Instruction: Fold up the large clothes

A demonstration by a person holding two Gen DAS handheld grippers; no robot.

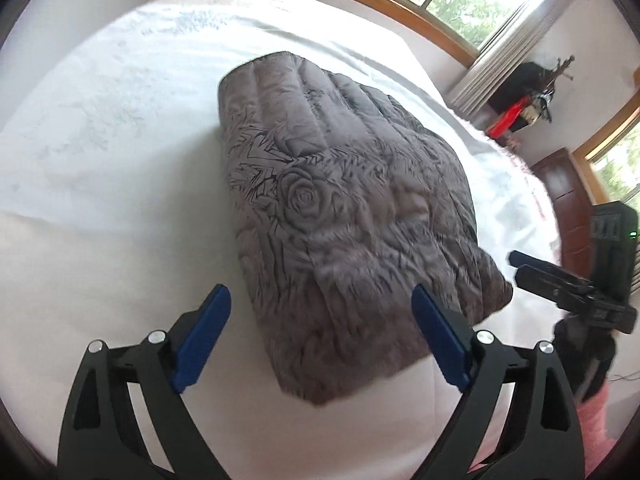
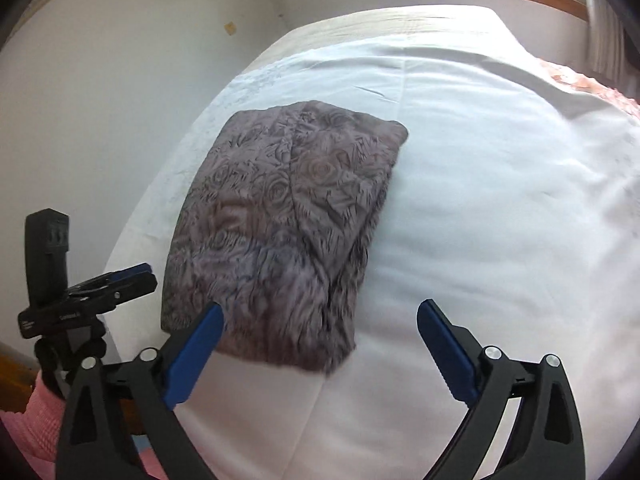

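Left wrist view: left gripper (image 1: 322,306) jaws spread wide, nothing between them, above the near edge of a folded grey rose-print garment (image 1: 344,200) lying on the white bed (image 1: 100,160); right gripper (image 1: 516,264) at right. Right wrist view: right gripper (image 2: 320,324) jaws spread, empty, garment (image 2: 280,232) flat on bed (image 2: 500,200).

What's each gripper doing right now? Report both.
Left gripper: open, holding nothing.
Right gripper: open, holding nothing; folded grey garment lies free.
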